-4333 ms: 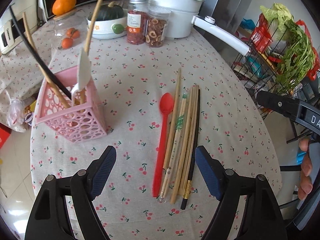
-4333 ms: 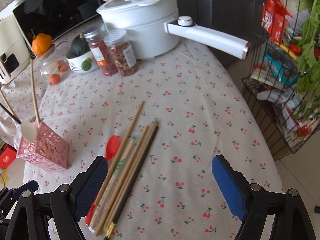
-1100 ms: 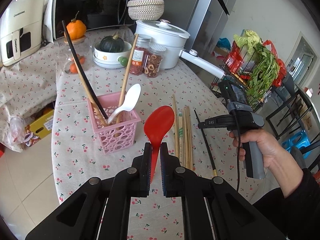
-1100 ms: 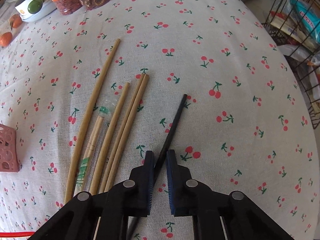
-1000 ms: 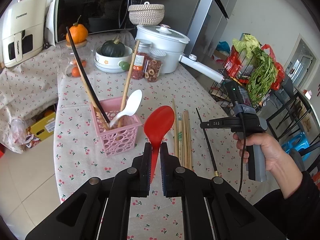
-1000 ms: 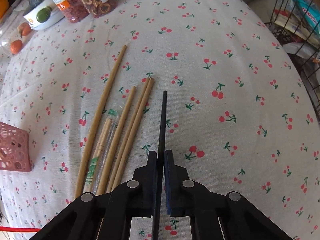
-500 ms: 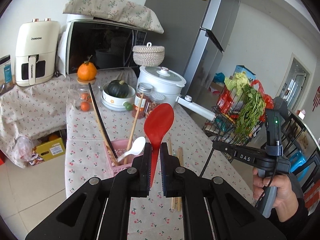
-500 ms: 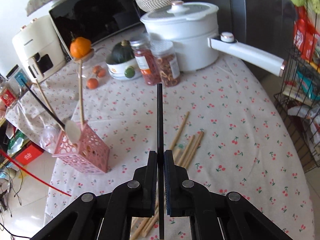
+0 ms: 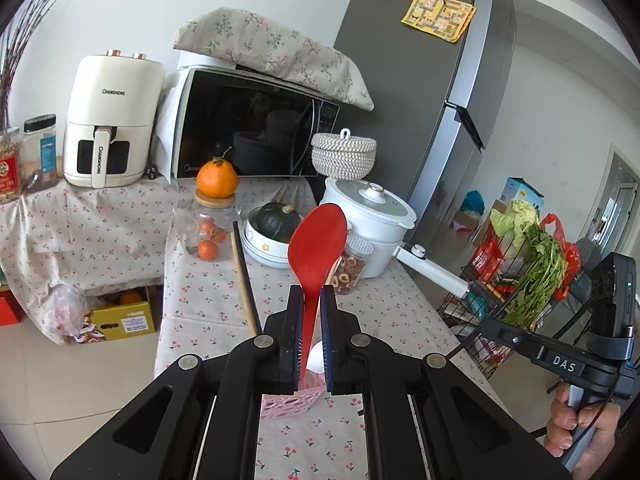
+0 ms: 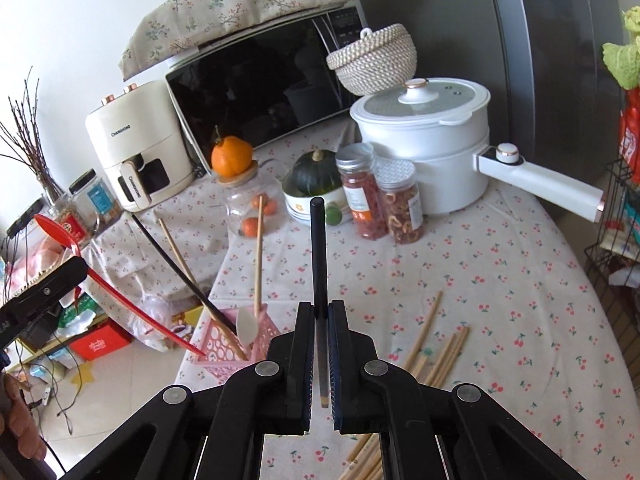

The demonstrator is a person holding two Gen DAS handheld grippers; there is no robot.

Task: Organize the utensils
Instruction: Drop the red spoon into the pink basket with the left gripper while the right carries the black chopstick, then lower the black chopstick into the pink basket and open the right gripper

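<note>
My left gripper [image 9: 310,300] is shut on the handle of a red spoon [image 9: 318,240], whose bowl points up and away above the table. The pink basket [image 9: 288,402] shows just under its jaws. My right gripper [image 10: 319,312] is shut on a black chopstick [image 10: 318,248] that stands up between the pads. In the right wrist view the pink basket [image 10: 264,336] sits low and left, holding a white spoon [image 10: 246,326], wooden sticks and another black chopstick [image 10: 180,268]. The red spoon [image 10: 120,292] slants toward it. Several wooden chopsticks [image 10: 436,344] lie on the cherry-print cloth.
A white pot [image 10: 424,136] with a long handle, two jars [image 10: 380,200], a bowl with a green squash [image 10: 314,178] and a glass jar topped by an orange stand at the back. A microwave [image 9: 256,132] and air fryer [image 9: 108,120] sit behind. A wire rack of vegetables [image 9: 528,264] stands right.
Both grippers have risen and tipped upward. The black chopstick has come off the cloth, and the red spoon is carried higher, over the basket.
</note>
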